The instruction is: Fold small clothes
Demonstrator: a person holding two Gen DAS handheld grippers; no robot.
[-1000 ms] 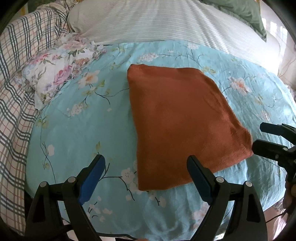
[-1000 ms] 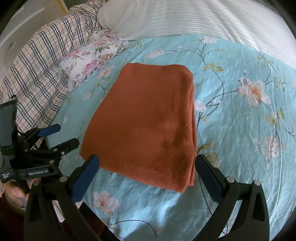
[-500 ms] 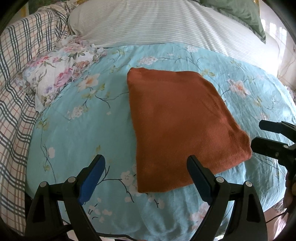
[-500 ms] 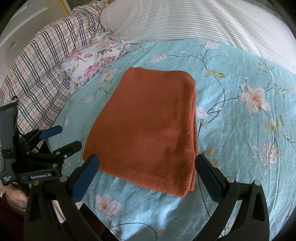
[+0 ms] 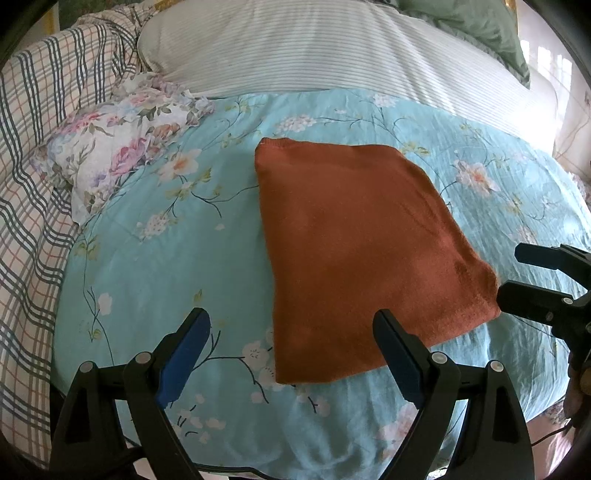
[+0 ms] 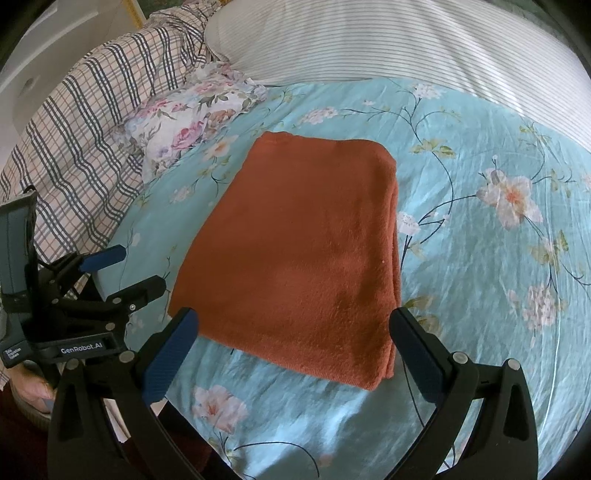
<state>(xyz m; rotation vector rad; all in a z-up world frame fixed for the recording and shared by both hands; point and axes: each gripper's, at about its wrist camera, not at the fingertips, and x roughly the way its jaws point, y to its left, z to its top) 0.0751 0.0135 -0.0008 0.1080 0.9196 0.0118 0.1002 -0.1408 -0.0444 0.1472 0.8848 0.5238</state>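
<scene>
A rust-orange garment [image 5: 362,251] lies folded into a flat rectangle on a light blue floral sheet [image 5: 166,258]; it also shows in the right wrist view [image 6: 303,258]. My left gripper [image 5: 291,332] is open and empty, held above the garment's near left corner. My right gripper [image 6: 295,332] is open and empty, held above the garment's near edge. Each gripper shows in the other's view, the right one [image 5: 517,273] at the garment's right corner and the left one [image 6: 136,269] at its left corner. Neither touches the cloth.
A crumpled floral cloth [image 5: 122,136] lies at the back left beside a plaid blanket [image 5: 33,166]. A striped white pillow [image 5: 332,48] lies across the back, with a green pillow [image 5: 472,26] behind it. The bed's near edge runs under the grippers.
Both grippers have drawn back and up a little from the garment, so it looks slightly smaller and farther. The garment has not moved. Both stay open.
</scene>
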